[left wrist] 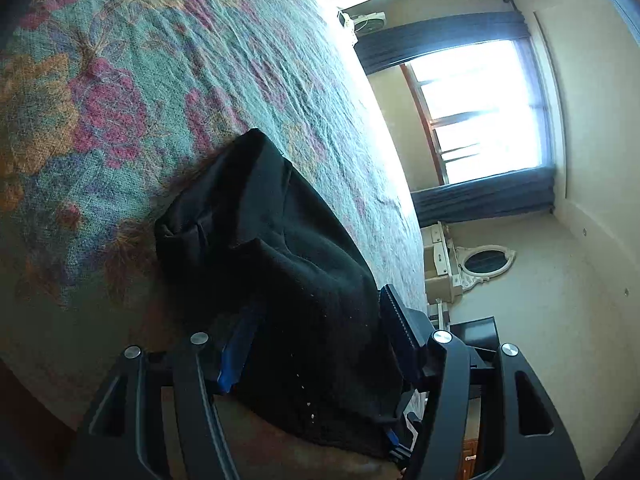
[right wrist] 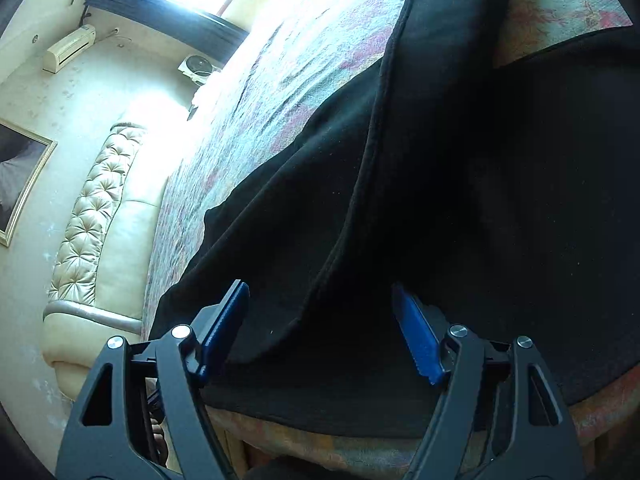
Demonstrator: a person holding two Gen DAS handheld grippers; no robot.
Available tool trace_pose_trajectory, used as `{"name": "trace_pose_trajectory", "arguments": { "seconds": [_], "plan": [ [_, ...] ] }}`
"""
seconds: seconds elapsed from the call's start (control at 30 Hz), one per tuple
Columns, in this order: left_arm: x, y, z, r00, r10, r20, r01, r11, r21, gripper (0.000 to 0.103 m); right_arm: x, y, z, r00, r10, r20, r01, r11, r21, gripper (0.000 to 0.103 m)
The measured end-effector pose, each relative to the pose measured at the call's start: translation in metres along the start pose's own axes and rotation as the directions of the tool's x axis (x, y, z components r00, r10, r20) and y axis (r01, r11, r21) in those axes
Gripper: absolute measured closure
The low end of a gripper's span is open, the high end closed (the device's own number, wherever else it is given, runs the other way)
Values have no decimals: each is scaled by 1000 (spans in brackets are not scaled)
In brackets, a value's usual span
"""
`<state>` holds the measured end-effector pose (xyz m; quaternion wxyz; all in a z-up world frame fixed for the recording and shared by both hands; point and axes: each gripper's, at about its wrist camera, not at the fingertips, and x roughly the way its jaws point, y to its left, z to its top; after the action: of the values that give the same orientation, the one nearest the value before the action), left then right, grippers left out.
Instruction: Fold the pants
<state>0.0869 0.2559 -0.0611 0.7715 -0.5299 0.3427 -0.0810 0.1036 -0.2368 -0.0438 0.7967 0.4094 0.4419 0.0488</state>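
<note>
In the left wrist view, the black pants (left wrist: pixel 280 264) are seen bunched on the floral bedspread (left wrist: pixel 120 80), a fold of them lying between the parted pads of the left gripper (left wrist: pixel 316 344), which are not pressed on it. In the right wrist view, the pants are spread over the bed near a tufted headboard (right wrist: pixel 96 208); the right gripper (right wrist: pixel 320 328) is held open above the cloth.

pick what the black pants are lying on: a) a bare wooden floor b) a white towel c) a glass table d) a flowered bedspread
d, the black pants lie spread over a green bedspread patterned with red and orange flowers.
</note>
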Motion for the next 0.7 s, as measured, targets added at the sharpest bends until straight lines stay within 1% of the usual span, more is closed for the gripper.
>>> {"name": "trace_pose_trajectory", "arguments": {
  "seconds": [0.03, 0.07, 0.1, 0.13, 0.17, 0.23, 0.27, 0.3, 0.33, 0.4, 0.47, 0.5, 0.53, 0.6, 0.63, 0.7],
  "plan": [
    [4, 8, -1, 1000, 23, 6, -23, 1000, -7, 52, -1, -2, 2, 1000, -8, 0, 8, 1000, 6, 42],
    [9, 11, -1, 999, 44, 4, -44, 999, -7, 72, 0, -4, 3, 1000, -7, -1, 7, 1000, 15, 43],
    [13, 13, -1, 998, 61, -5, -61, 998, -7, 83, -1, -6, 4, 1000, -7, 0, 7, 1000, 22, 47],
    [16, 14, -1, 997, 72, -7, -72, 997, -10, 85, -3, -9, 4, 1000, -14, 2, 14, 1000, 26, 54],
    [17, 15, 0, 997, 77, -7, -77, 997, -14, 88, -3, -13, 5, 1000, -12, 1, 12, 999, 34, 57],
    [18, 16, 1, 997, 77, -10, -77, 997, -19, 90, -4, -19, 5, 1000, -3, 2, 3, 998, 57, 64],
    [19, 17, 1, 997, 77, -11, -77, 997, -19, 90, -4, -22, 5, 1000, 0, 2, 0, 998, 66, 66],
    [16, 18, 2, 996, 83, -10, -83, 996, -13, 90, -4, -24, 5, 1000, -1, 5, 1, 998, 70, 72],
    [17, 18, 2, 996, 88, -11, -88, 996, -9, 90, -5, -26, 5, 1000, 0, 11, -1, 998, 70, 80],
    [10, 19, 3, 997, 81, -15, -82, 996, -23, 90, -10, -24, 3, 1000, 20, 23, -21, 997, 73, 85],
    [4, 19, 3, 998, 67, -10, -68, 997, -29, 90, -19, -18, 3, 997, 56, 57, -59, 996, 65, 87],
    [-1, 15, 5, 998, 64, 0, -64, 998, -7, 90, -29, -17, 2, 994, 78, 76, -82, 995, 56, 87],
    [-9, 8, 6, 999, 44, 27, -44, 999, 19, 90, -38, -13, 0, 990, 105, 99, -110, 993, 47, 87],
    [-28, -5, 6, 995, -52, 86, 47, 997, 62, 90, -52, -9, -6, 983, 139, 122, -144, 989, 35, 87],
    [-34, -10, 7, 991, -81, 106, 72, 994, 88, 90, -54, -12, -11, 984, 139, 112, -144, 989, 38, 87],
    [-41, -13, 9, 991, -62, 115, 45, 988, 146, 90, -45, -24, -23, 992, 107, 60, -110, 993, 48, 87]
  ]
}}
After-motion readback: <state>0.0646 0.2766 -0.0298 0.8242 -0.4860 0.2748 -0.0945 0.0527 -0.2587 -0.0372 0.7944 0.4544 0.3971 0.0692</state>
